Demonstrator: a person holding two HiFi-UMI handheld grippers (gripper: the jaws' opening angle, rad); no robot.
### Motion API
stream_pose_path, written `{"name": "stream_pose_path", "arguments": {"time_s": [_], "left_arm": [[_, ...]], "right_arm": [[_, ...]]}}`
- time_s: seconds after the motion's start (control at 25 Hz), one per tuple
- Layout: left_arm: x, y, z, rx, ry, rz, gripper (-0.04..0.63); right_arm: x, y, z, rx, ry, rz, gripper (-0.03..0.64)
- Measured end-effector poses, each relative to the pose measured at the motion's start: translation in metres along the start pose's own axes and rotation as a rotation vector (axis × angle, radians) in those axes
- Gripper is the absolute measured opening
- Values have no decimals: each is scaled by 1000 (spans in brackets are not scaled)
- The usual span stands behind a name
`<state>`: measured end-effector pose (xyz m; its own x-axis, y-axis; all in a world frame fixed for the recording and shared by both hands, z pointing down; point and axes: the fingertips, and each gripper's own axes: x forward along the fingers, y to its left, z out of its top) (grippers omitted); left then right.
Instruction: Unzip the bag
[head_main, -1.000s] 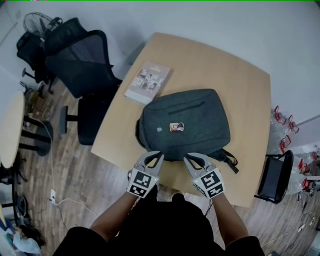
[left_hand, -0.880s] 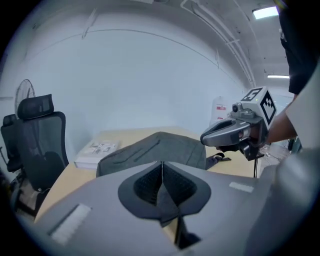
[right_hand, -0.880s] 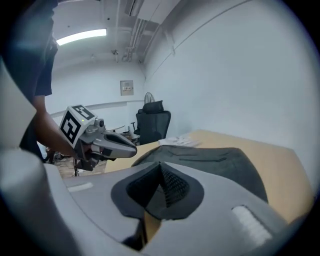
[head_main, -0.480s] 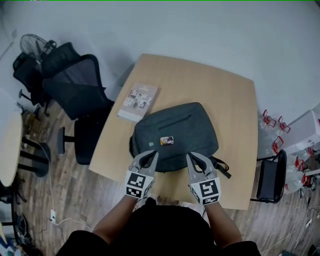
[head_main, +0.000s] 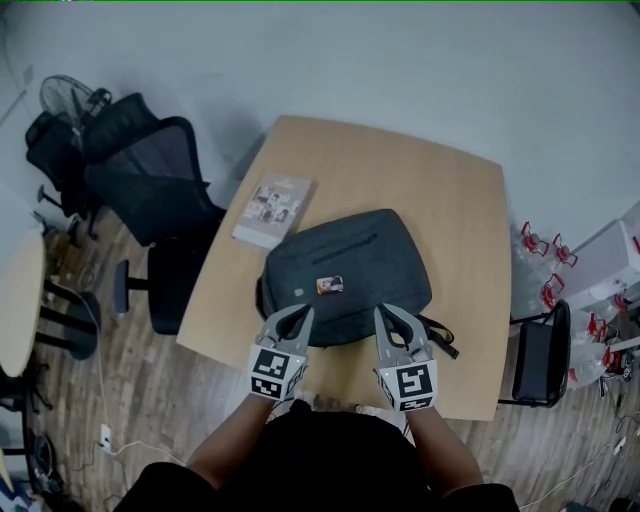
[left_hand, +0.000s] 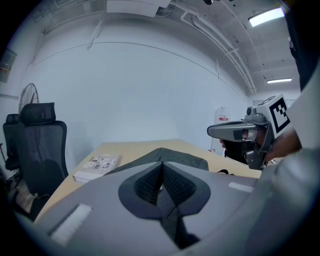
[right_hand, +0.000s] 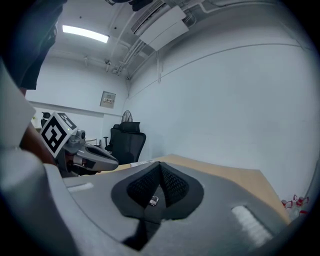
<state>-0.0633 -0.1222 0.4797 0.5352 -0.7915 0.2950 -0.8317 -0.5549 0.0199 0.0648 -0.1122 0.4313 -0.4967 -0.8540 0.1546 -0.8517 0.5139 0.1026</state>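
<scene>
A dark grey backpack (head_main: 350, 265) lies flat on the wooden table (head_main: 450, 200), with a closed front-pocket zipper (head_main: 350, 243) and a small tag (head_main: 329, 285) on top. Both grippers hover side by side over its near edge. The left gripper (head_main: 303, 312) is shut with nothing between its jaws, and its tips (left_hand: 161, 164) meet in front of the bag (left_hand: 187, 159). My right gripper (head_main: 383, 312) is also shut and empty, its tips (right_hand: 160, 165) closed. Each gripper shows in the other's view: the right gripper (left_hand: 216, 131) and the left gripper (right_hand: 111, 161).
A book (head_main: 272, 208) lies on the table left of the bag. Black office chairs (head_main: 150, 190) and a fan (head_main: 62, 95) stand at the left. Another black chair (head_main: 535, 360) is at the right. A round table (head_main: 18, 300) shows at the far left edge.
Both grippers have risen a little from the bag's near edge, and their jaws have closed on nothing. The bag has not moved on the table.
</scene>
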Motion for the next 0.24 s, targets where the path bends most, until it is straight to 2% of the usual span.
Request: {"name": "stream_pose_path", "arguments": {"time_s": [0.24], "left_arm": [[-3, -2, 1, -6, -2, -5, 20]], "right_arm": [[-1, 1, -1, 2, -4, -4, 2]]}}
